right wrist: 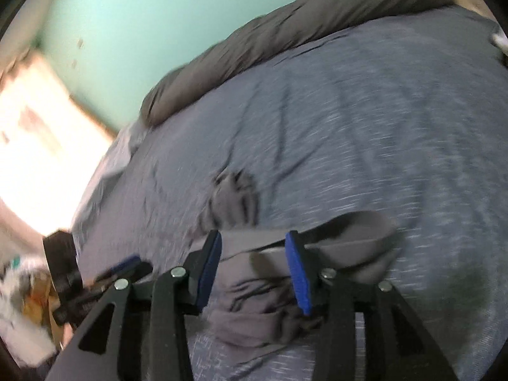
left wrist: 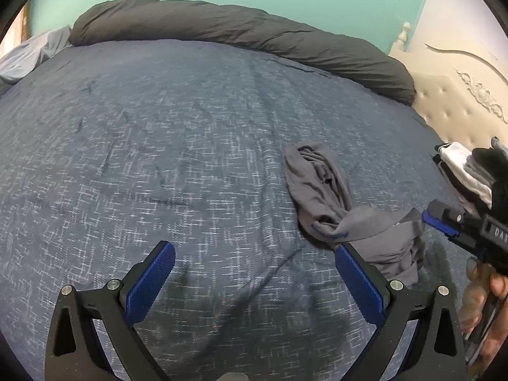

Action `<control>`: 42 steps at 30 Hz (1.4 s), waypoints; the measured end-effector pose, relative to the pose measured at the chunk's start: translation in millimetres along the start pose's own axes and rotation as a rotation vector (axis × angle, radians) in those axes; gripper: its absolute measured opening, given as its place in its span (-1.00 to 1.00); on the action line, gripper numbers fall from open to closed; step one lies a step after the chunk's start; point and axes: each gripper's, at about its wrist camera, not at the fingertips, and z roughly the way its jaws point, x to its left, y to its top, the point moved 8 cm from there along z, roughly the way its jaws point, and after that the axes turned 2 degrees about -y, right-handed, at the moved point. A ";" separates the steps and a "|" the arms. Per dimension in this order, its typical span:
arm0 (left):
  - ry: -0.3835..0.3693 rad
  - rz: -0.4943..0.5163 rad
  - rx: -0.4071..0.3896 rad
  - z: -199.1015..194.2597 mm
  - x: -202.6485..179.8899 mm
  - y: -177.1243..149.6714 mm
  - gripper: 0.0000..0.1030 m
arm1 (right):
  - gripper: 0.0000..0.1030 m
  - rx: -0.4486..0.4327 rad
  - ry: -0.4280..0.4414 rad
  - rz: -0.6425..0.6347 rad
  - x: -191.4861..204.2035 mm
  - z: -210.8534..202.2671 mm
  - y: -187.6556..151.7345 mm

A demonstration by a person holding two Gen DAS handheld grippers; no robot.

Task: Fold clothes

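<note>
A crumpled grey garment [left wrist: 320,197] lies on the blue-flecked bed cover [left wrist: 158,127], right of centre. My left gripper [left wrist: 254,254] hovers open over bare cover, its right finger [left wrist: 355,273] at the garment's near edge, with nothing between the pads. My right gripper [left wrist: 441,220] comes in from the right in a person's hand, its tip at the garment's right end. In the blurred right wrist view, the right gripper [right wrist: 254,254] stands partly open over the grey garment [right wrist: 250,324]. A taut band of cloth runs behind the gap, and the pads do not press on it.
A rolled dark grey duvet [left wrist: 241,31] lies along the far edge of the bed. A stack of folded clothes [left wrist: 466,171] sits at the right, by the cream tufted headboard [left wrist: 451,101]. A light blue pillow [left wrist: 28,57] is at the far left. One left-gripper finger [right wrist: 127,262] shows low left.
</note>
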 end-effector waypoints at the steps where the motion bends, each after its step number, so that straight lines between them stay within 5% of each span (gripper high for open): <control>1: 0.001 -0.004 0.000 -0.6 2.2 -0.2 0.99 | -0.04 0.015 -0.001 -0.017 5.9 5.2 -1.7; 12: 0.013 -0.020 0.005 -6.0 23.4 -4.7 0.99 | 0.15 0.100 -0.108 -0.145 26.8 48.9 -16.9; 14: 0.015 -0.024 0.010 -6.1 26.6 -5.8 0.99 | -0.01 0.113 -0.121 -0.153 24.6 56.2 -20.6; 18: 0.015 -0.027 0.011 -6.9 29.5 -6.5 0.99 | -0.74 0.102 -0.137 -0.133 14.3 56.9 -20.0; 21: 0.013 -0.027 0.015 -4.5 28.2 -6.5 0.99 | -0.85 0.063 -0.128 -0.102 8.1 46.5 -13.4; 31: 0.008 -0.009 0.025 4.7 16.4 -9.0 0.99 | -0.86 -0.140 -0.103 0.101 -37.9 -2.0 23.6; 36: -0.004 0.004 0.029 10.0 6.6 -9.2 0.99 | -0.86 -0.145 -0.163 0.259 -88.0 -8.9 18.7; 42: -0.031 0.039 0.016 13.3 -12.0 -2.9 0.99 | -0.67 -0.144 -0.211 0.222 -87.3 -14.0 16.1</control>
